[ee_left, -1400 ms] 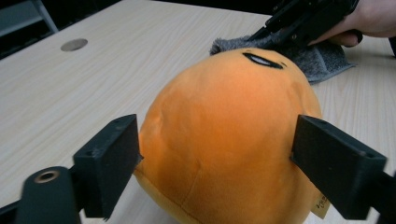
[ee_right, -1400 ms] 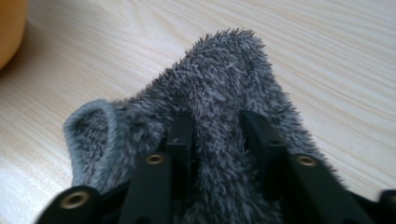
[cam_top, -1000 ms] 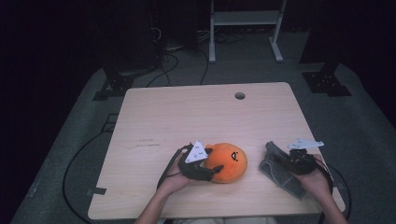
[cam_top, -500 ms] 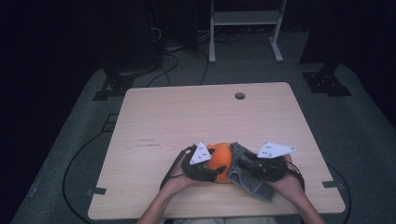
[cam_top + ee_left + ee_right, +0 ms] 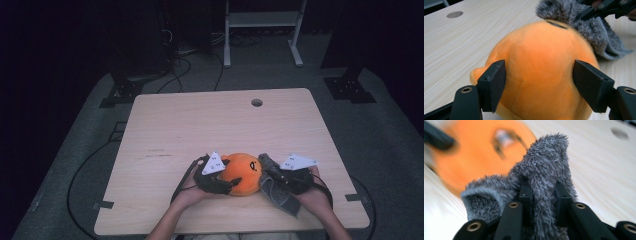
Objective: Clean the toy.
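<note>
A round orange plush toy (image 5: 242, 172) sits near the table's front edge. My left gripper (image 5: 229, 184) is shut on it, and in the left gripper view the two pads (image 5: 496, 82) press into the orange toy (image 5: 544, 62) from both sides. My right gripper (image 5: 270, 170) is shut on a grey fuzzy cloth (image 5: 281, 194), which rests against the toy's right side. In the right gripper view the cloth (image 5: 544, 162) stands up between the jaws of my right gripper (image 5: 542, 188), with the blurred toy (image 5: 474, 150) behind it. In the left gripper view the cloth (image 5: 579, 22) lies behind the toy.
The light wooden table (image 5: 200, 125) has a round cable hole (image 5: 257, 102) near its far edge. Cables trail off the table's left side to the floor. A white frame (image 5: 260, 20) stands on the floor beyond the table.
My right gripper has carried the grey cloth leftward from the table's right part up against the orange toy. The left gripper and the toy have stayed put.
</note>
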